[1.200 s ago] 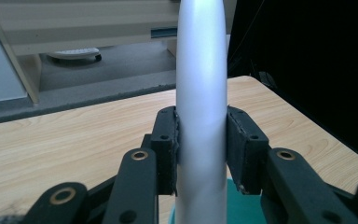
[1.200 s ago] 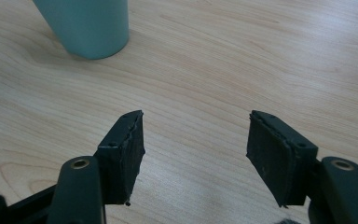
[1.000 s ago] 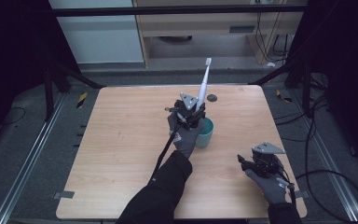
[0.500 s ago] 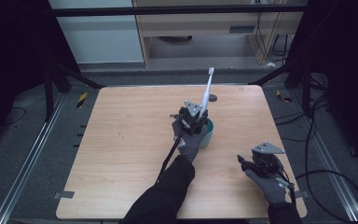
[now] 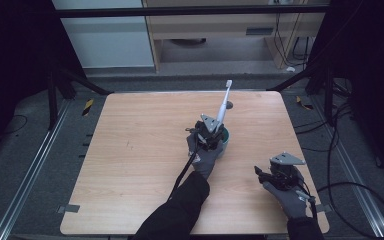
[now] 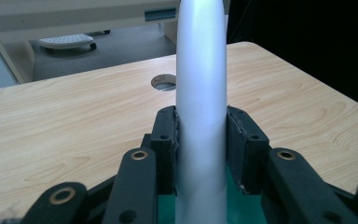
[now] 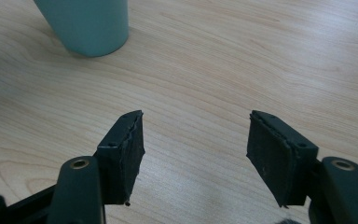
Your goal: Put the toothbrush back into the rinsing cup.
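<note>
Teal cup (image 5: 223, 141) stands on the wooden table (image 5: 130, 150), right of centre, and serves as the landmark. Directly over it, the left gripper (image 5: 211, 136) clamps its jaws on the white toothbrush (image 5: 223, 104) low on the handle, head leaning up and away, probably to stand it inside. Nearer the person and right of the cup, the right gripper (image 5: 261, 174) waits wide open, empty

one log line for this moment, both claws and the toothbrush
left claw: shut on toothbrush, above teal cup | right claw: open, nothing held, low over table | toothbrush: tilted, head up
</note>
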